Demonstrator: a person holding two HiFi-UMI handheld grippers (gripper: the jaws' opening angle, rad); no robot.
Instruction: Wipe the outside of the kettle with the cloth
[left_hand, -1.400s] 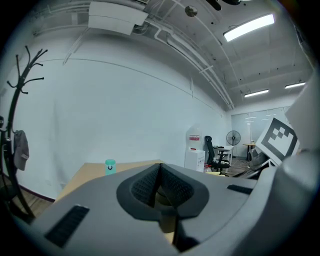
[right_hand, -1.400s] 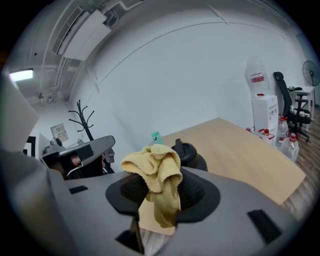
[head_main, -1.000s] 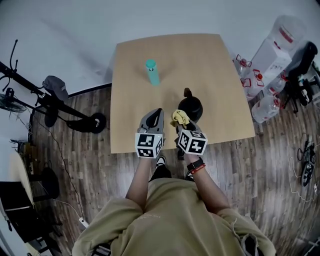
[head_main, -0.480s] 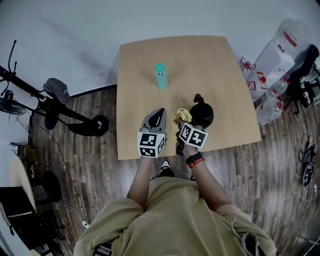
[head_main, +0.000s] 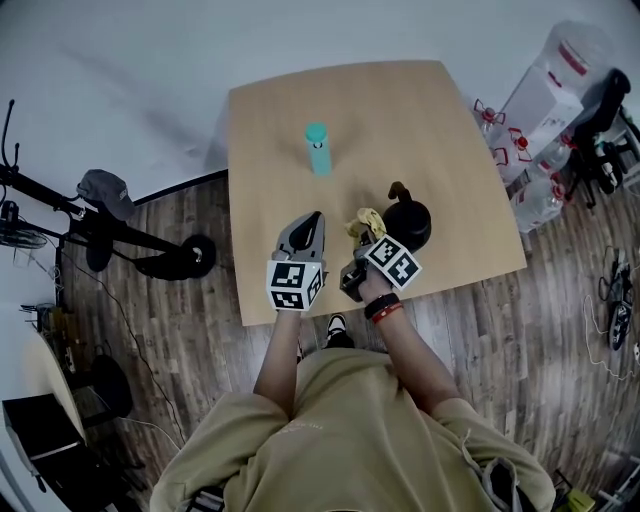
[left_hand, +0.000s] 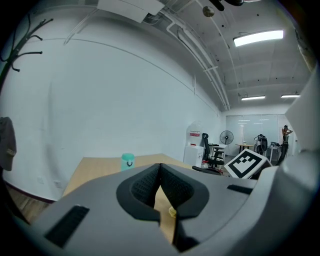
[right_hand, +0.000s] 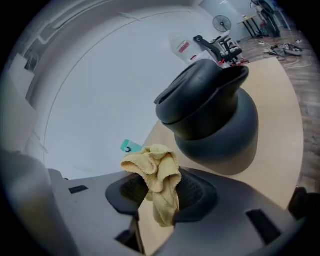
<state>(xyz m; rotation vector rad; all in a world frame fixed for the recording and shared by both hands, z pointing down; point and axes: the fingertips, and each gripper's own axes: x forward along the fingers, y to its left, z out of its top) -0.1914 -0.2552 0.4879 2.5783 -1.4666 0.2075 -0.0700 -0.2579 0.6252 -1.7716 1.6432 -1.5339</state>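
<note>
A black kettle (head_main: 408, 222) stands near the front right of the wooden table (head_main: 290, 130); in the right gripper view the kettle (right_hand: 212, 120) fills the upper middle, its lid tilted. My right gripper (head_main: 362, 228) is shut on a crumpled yellow cloth (right_hand: 156, 177), which sticks up between the jaws just left of the kettle, a small gap apart. The cloth (head_main: 364, 218) shows as a yellow lump at the kettle's left side. My left gripper (head_main: 309, 226) hovers over the table's front edge, shut and holding nothing.
A teal bottle (head_main: 318, 147) stands upright at mid-table, also seen in the left gripper view as the teal bottle (left_hand: 127, 161). Water jugs and a dispenser (head_main: 545, 100) crowd the floor right of the table. A scooter (head_main: 110, 235) lies at left.
My right gripper has tilted and swung the cloth closer to the kettle's left side. The left gripper stays about where it was.
</note>
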